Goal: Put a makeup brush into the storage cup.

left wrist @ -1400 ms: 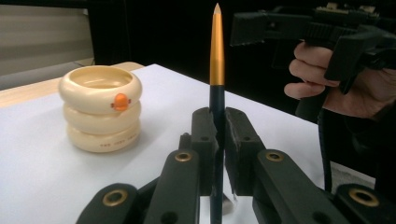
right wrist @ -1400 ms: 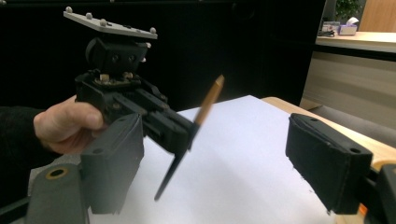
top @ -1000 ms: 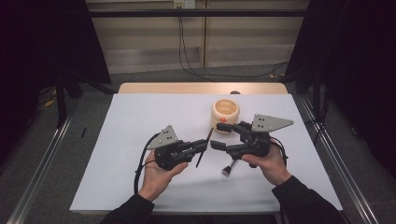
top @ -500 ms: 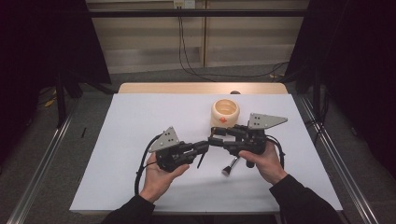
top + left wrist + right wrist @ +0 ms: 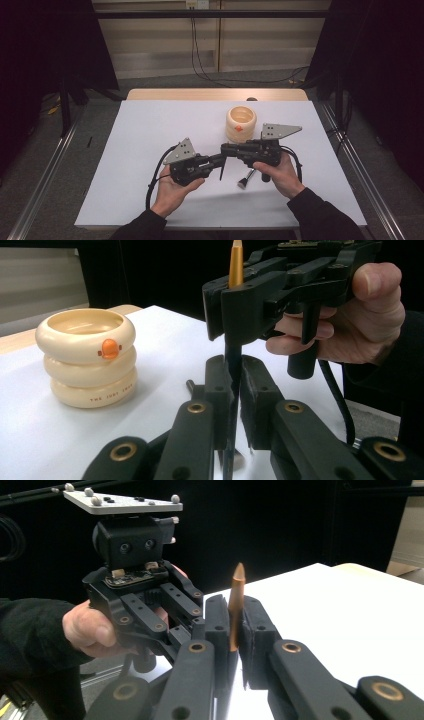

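Note:
A slim pencil-like stick (image 5: 221,169), orange-gold at the top (image 5: 235,262) and dark below, stands nearly upright above the white table (image 5: 150,130). Both grippers are clamped on it. My left gripper (image 5: 218,160) is shut on its dark lower part, with the jaws pressed against it in the left gripper view (image 5: 233,365). My right gripper (image 5: 226,148) is shut on the orange upper part (image 5: 237,590), just above the left one. The right gripper's jaws (image 5: 235,305) face my left gripper view, and the left gripper (image 5: 197,622) faces my right one.
A cream holder of three stacked rings with a small orange mark (image 5: 241,123) (image 5: 86,357) stands on the table behind the grippers. A short brush with a pale head (image 5: 245,179) lies on the table under the right hand.
The two grippers have drawn together at the table's middle. The stick, slanted between them before, now stands more upright with the right gripper on its top.

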The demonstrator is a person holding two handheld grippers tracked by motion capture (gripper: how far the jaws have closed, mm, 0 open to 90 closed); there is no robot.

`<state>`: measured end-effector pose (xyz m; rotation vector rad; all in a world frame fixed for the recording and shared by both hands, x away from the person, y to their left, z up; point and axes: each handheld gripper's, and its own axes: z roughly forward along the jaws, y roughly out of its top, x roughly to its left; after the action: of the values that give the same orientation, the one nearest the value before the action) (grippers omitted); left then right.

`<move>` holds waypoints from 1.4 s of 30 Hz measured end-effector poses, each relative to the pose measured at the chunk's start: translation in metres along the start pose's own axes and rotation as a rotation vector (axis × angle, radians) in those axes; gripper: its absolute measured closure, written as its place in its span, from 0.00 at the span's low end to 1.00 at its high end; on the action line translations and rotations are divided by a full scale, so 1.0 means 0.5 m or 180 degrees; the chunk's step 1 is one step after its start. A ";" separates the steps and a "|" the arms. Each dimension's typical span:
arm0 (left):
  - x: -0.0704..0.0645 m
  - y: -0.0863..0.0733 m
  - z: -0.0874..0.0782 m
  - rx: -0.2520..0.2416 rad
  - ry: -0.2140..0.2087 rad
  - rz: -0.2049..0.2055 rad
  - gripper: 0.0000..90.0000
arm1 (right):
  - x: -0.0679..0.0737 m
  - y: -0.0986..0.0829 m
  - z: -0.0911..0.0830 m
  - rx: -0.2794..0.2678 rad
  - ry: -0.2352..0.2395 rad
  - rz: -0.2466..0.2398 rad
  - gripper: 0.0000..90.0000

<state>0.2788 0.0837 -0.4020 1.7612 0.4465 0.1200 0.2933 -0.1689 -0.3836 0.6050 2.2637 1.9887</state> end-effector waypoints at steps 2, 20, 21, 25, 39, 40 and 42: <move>0.001 -0.001 0.000 -0.0017 -0.0020 0.0007 0.92 | 0.001 0.001 0.000 0.0014 -0.0019 -0.0017 0.94; 0.001 -0.009 0.010 -0.0113 -0.0036 0.0099 0.63 | 0.004 0.005 -0.006 0.0016 -0.0008 -0.0088 0.94; 0.002 -0.011 0.011 -0.0132 -0.0047 0.0086 0.60 | 0.005 0.005 -0.006 0.0016 -0.0013 -0.0089 0.94; 0.006 -0.016 0.009 -0.0133 0.0042 0.0145 0.47 | 0.006 0.006 -0.007 0.0015 -0.0024 -0.0092 0.94; 0.006 -0.014 0.003 -0.0074 0.0267 0.0066 0.05 | 0.007 0.007 -0.009 -0.0009 -0.0046 -0.0108 0.94; 0.006 -0.014 0.002 -0.0078 0.0262 0.0061 0.04 | 0.007 0.007 -0.009 -0.0012 -0.0045 -0.0107 0.94; 0.005 -0.014 -0.002 -0.0069 0.0371 0.0119 0.04 | 0.006 0.006 -0.009 -0.0006 -0.0047 -0.0105 0.94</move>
<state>0.2792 0.0866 -0.4089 1.7477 0.4951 0.2541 0.2898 -0.1716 -0.3793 0.5762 2.2480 1.9647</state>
